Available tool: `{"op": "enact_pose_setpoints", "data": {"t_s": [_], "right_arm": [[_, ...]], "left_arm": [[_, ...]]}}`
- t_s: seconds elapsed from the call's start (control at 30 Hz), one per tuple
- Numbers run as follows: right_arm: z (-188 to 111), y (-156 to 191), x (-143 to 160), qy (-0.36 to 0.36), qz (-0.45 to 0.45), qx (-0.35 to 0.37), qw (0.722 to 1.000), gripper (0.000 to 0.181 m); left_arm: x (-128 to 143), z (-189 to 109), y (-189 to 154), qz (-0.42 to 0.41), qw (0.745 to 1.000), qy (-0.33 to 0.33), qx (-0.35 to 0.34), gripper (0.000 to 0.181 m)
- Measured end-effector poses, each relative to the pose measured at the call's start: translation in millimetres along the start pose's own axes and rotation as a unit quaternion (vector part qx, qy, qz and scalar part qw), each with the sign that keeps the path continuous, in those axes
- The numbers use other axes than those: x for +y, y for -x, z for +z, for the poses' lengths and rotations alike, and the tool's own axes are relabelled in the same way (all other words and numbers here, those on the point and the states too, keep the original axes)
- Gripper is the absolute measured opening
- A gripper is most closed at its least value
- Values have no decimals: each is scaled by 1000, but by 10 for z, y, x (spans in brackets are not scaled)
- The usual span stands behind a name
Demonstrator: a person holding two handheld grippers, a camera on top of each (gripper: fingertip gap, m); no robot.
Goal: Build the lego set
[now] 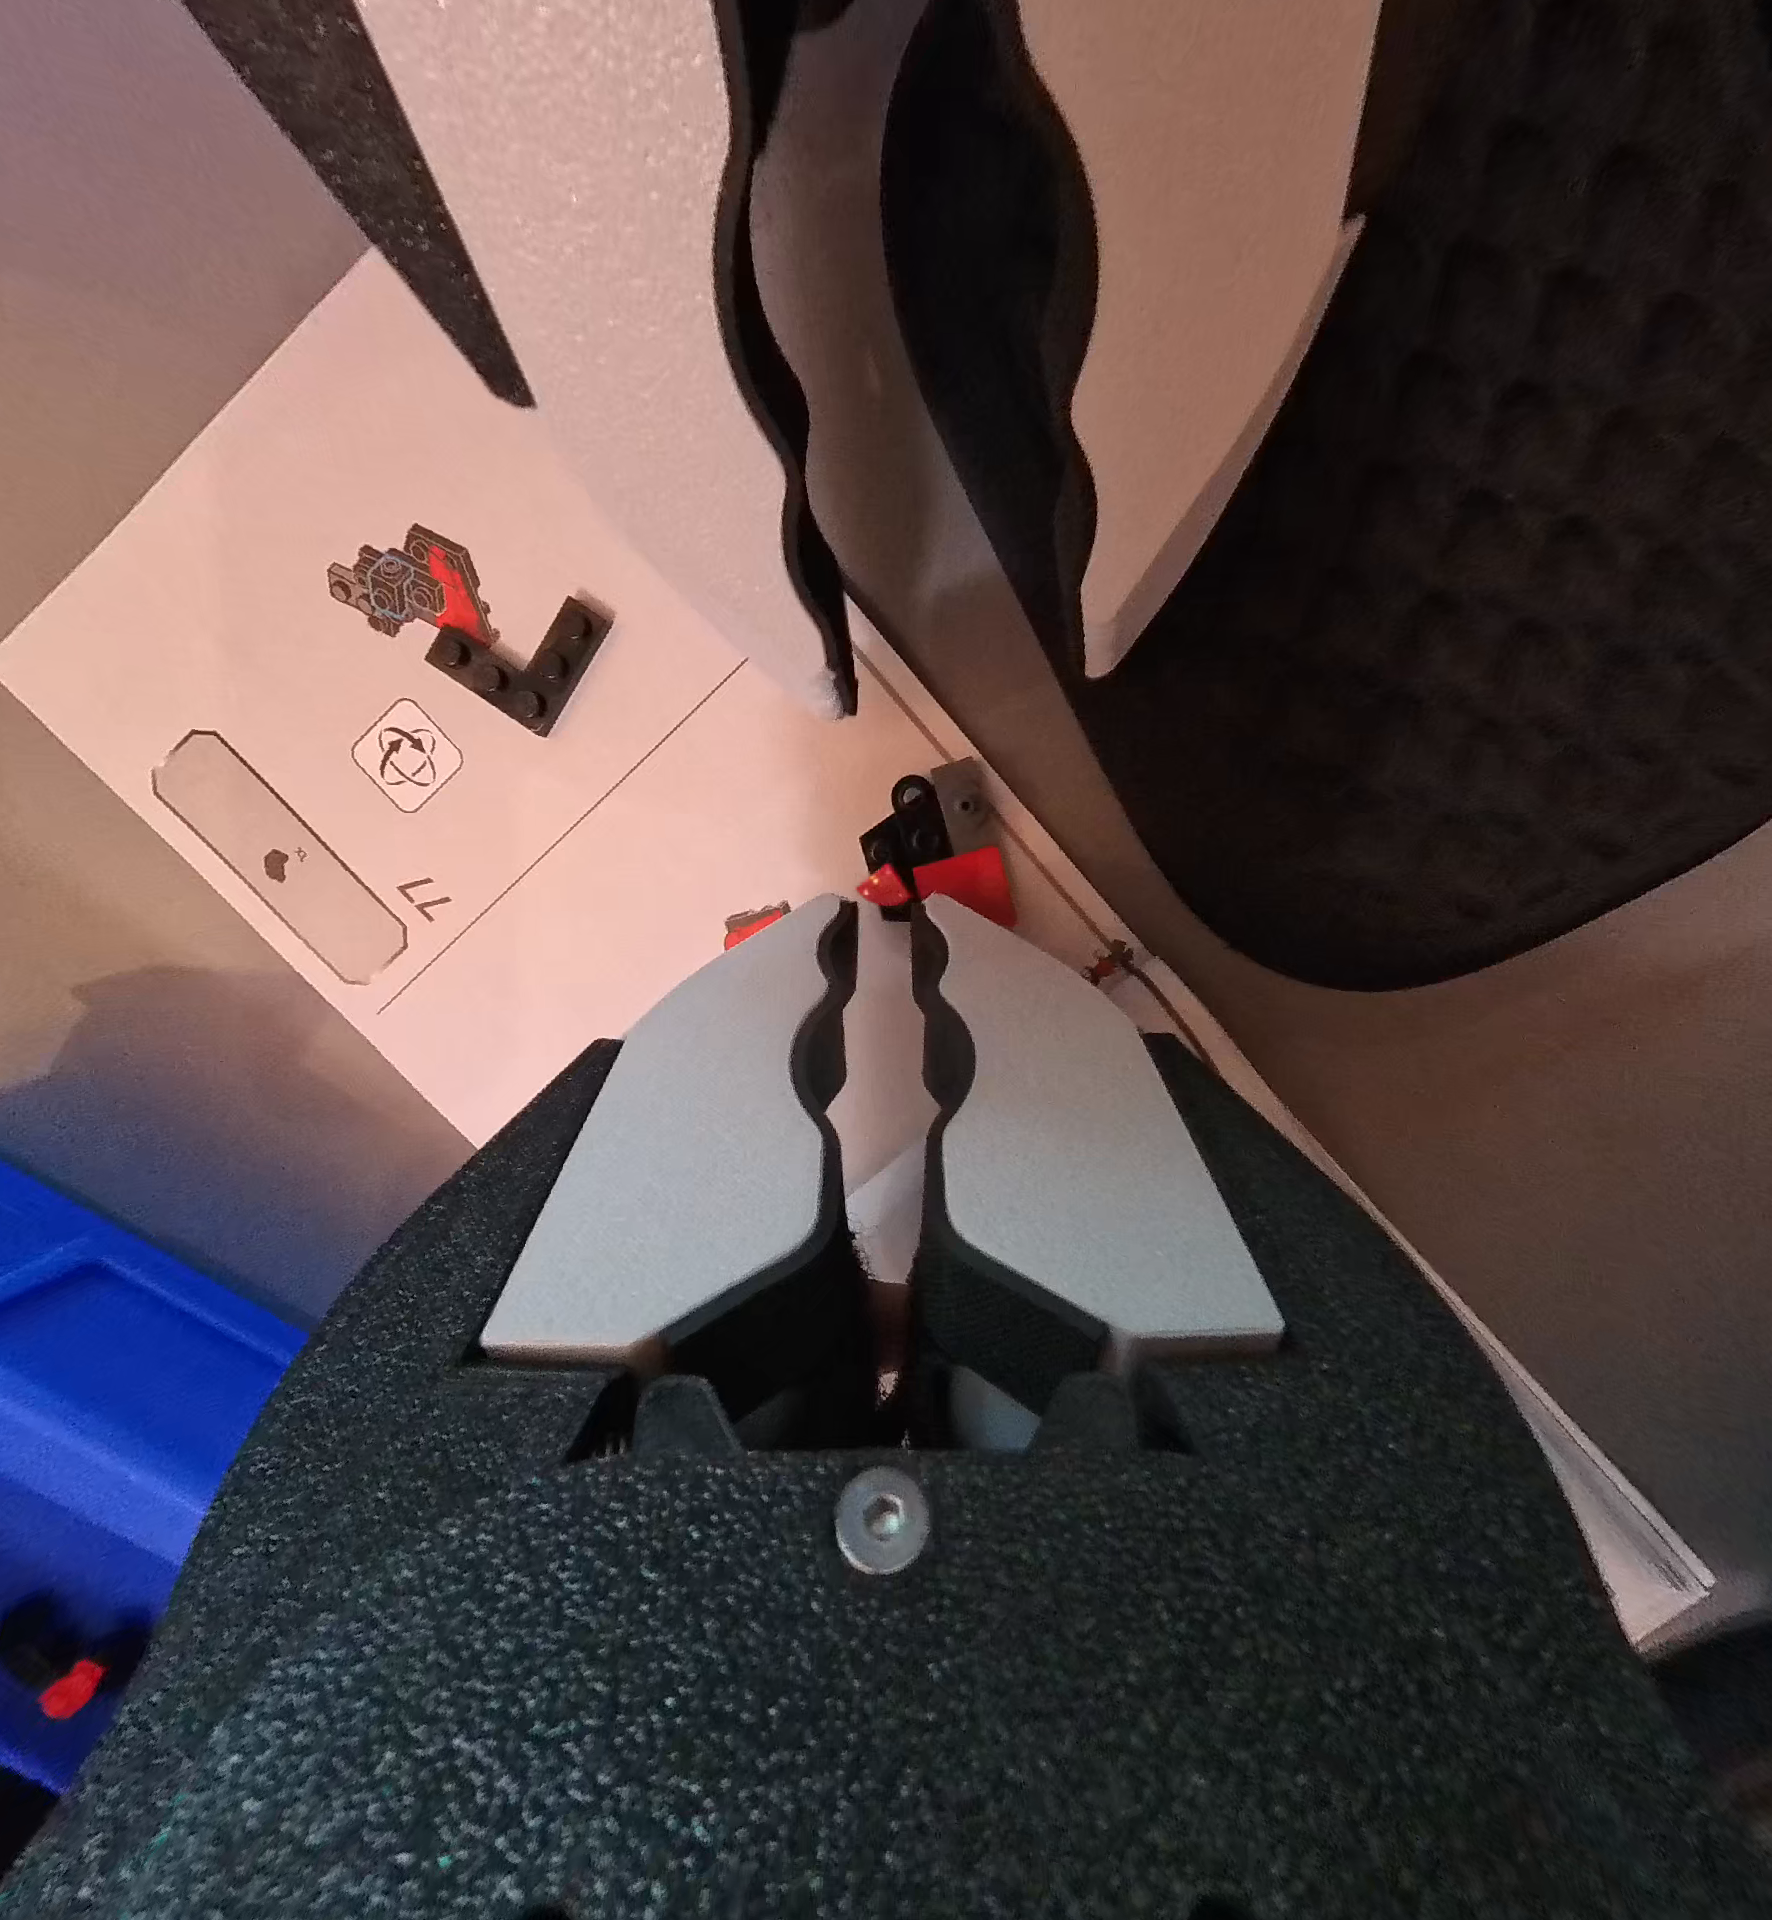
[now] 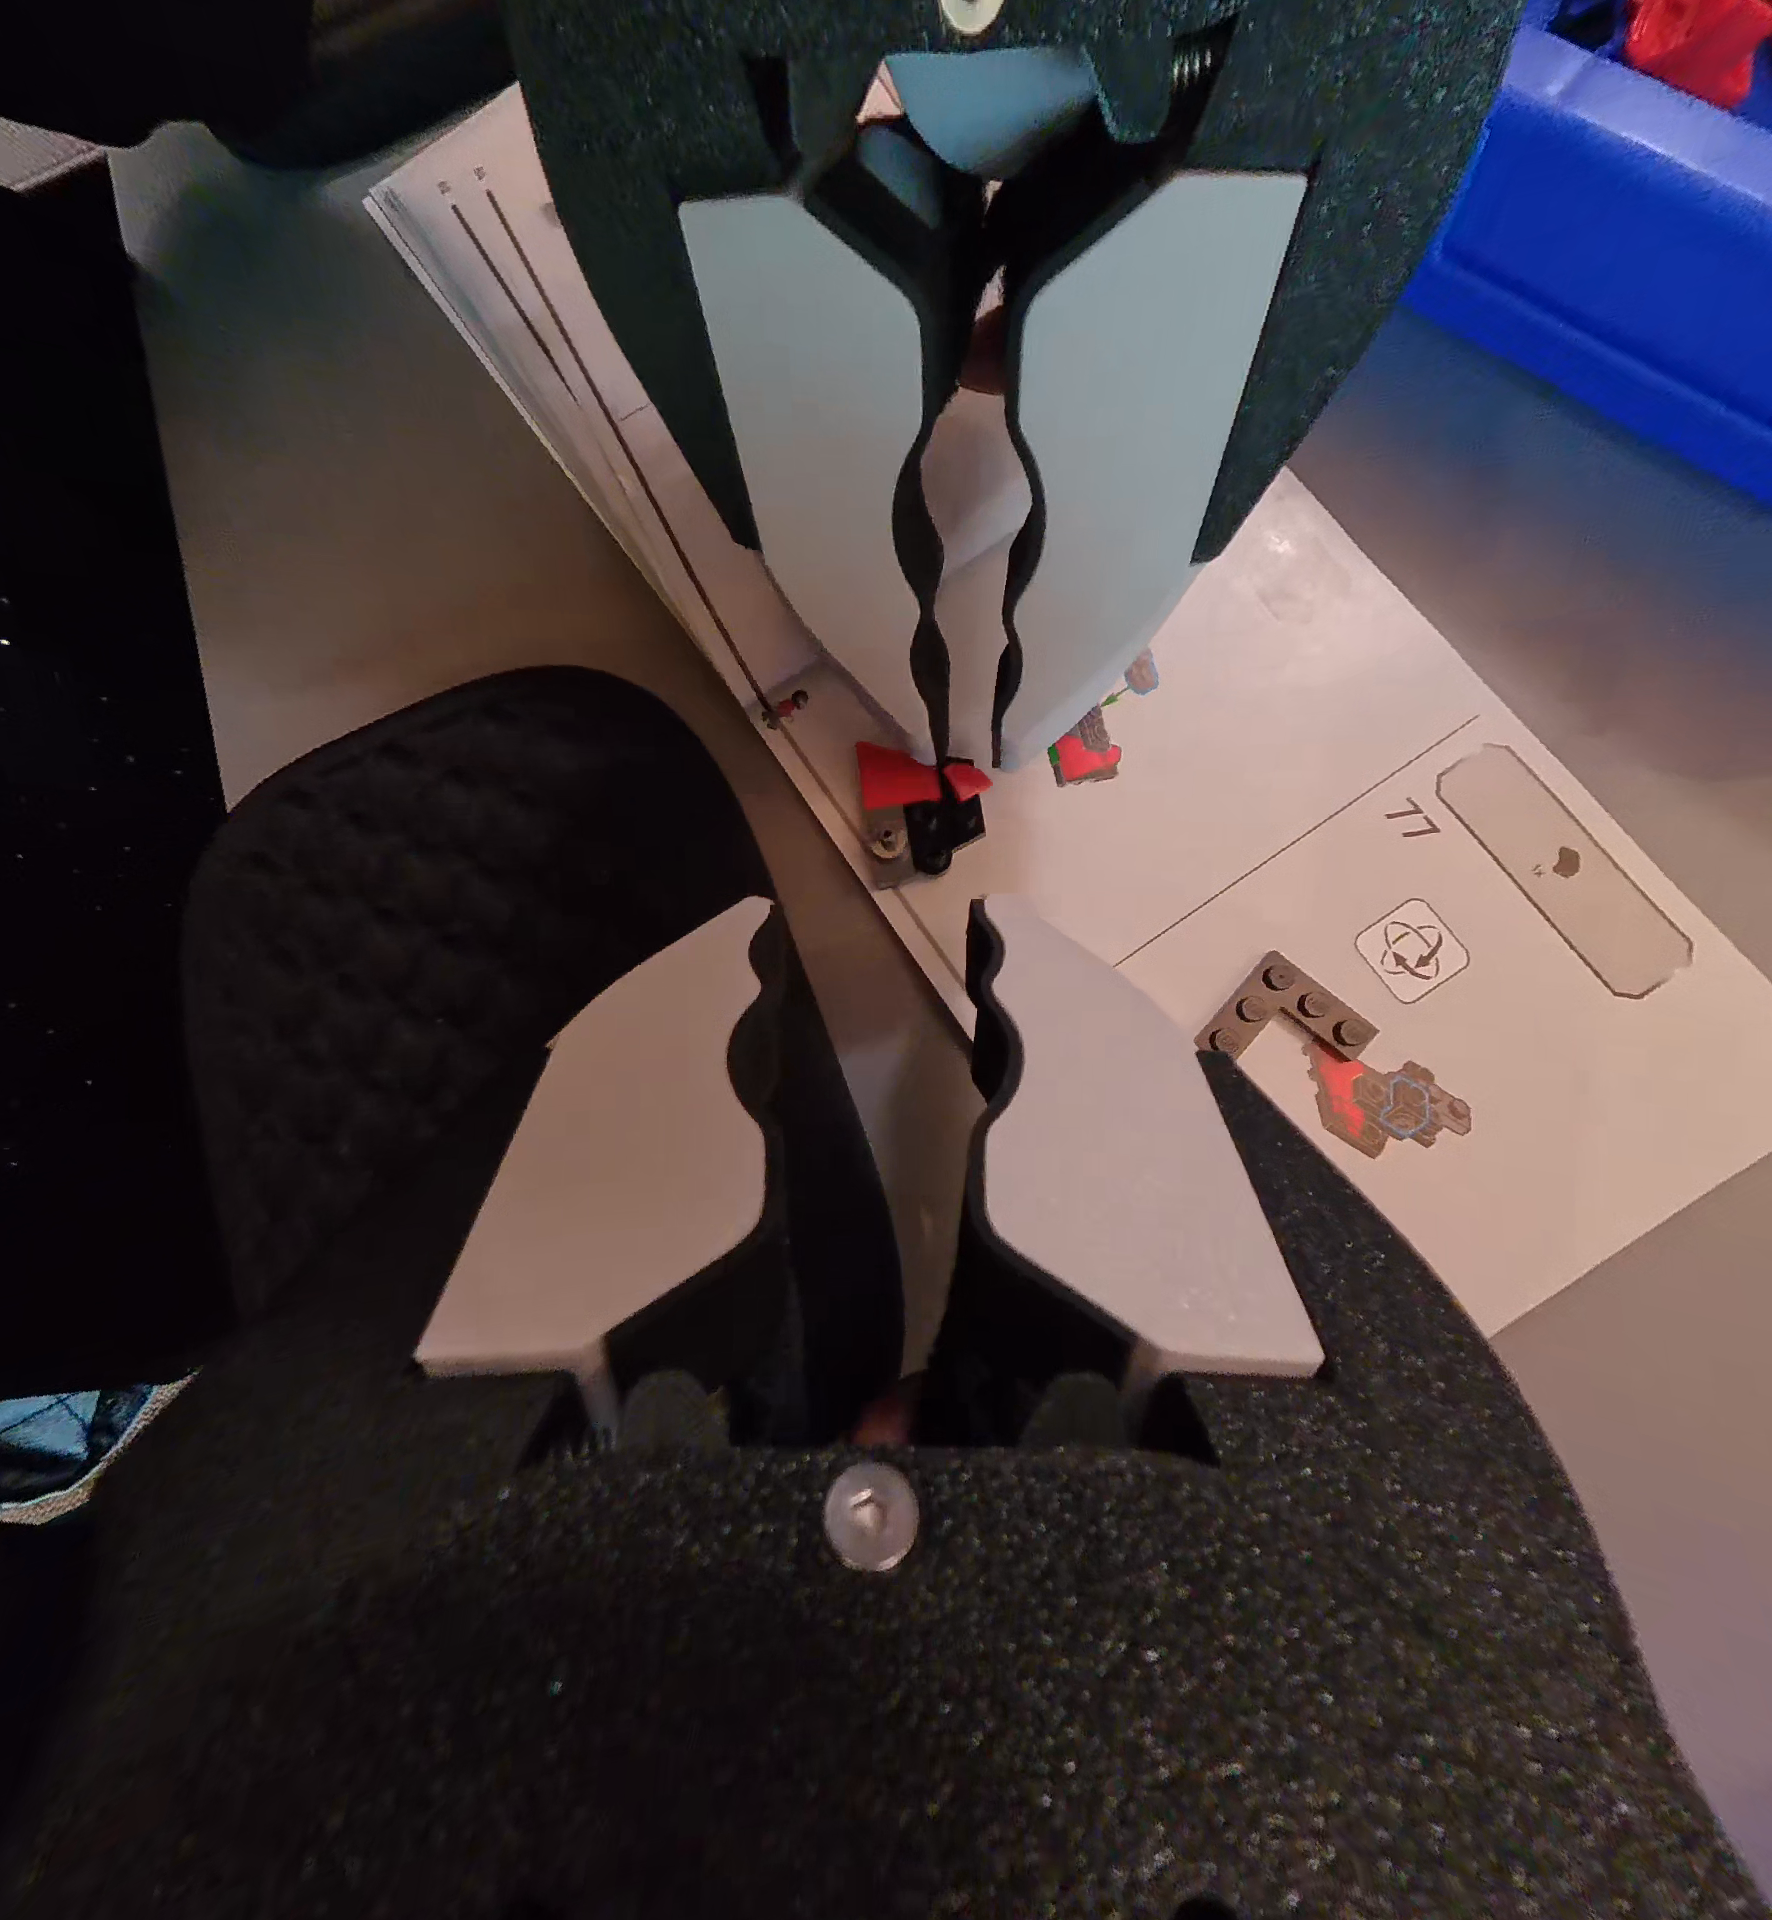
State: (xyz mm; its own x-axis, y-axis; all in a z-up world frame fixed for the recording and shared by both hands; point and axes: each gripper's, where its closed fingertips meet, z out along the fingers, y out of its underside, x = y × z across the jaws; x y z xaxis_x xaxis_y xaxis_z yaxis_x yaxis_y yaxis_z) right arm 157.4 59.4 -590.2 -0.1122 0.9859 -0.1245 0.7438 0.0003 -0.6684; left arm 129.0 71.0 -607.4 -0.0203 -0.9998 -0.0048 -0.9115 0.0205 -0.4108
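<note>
In the left wrist view the left gripper (image 1: 884, 906) has its jaws nearly closed, pinching the small red-and-black plastic brick assembly (image 1: 926, 847) at their tips, while in the right wrist view the right gripper (image 2: 871, 914) waits with jaws parted and empty just short of that assembly (image 2: 926, 800), judged light, rigid, slippery and best held by its black block.

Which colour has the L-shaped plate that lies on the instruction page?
Black; the L-shaped plate shows best in the left wrist view.

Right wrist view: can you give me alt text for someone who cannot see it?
The left gripper reaches in from the top, its tips at a small red, black and grey lego assembly on an open instruction booklet. The right gripper is open just short of it. A blue bin sits upper right.
</note>
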Motion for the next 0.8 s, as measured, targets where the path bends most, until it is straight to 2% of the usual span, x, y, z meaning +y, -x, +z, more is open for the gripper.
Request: {"op": "enact_pose_setpoints", "data": {"t_s": [0.3, 0.37, 0.43, 0.53, 0.8], "right_arm": [[13, 2, -6, -11, 1, -11, 1000, 31], [6, 13, -16, -20, 3, -23, 1000, 34], [18, 48, -35, -30, 0, -41, 999, 44], [87, 75, -86, -40, -18, -50, 998, 50], [230, 85, -140, -43, -38, -48, 997, 58]], "left_arm": [[33, -48, 9, -18, 1000, -2, -12, 9], [45, -125, -6, -56, 998, -5, -30, 9], [55, -165, -86, -114, 992, -15, -43, 14], [72, -85, -189, -184, 980, -27, -72, 17], [35, 30, -159, -244, 961, -65, -115, 20]]}}
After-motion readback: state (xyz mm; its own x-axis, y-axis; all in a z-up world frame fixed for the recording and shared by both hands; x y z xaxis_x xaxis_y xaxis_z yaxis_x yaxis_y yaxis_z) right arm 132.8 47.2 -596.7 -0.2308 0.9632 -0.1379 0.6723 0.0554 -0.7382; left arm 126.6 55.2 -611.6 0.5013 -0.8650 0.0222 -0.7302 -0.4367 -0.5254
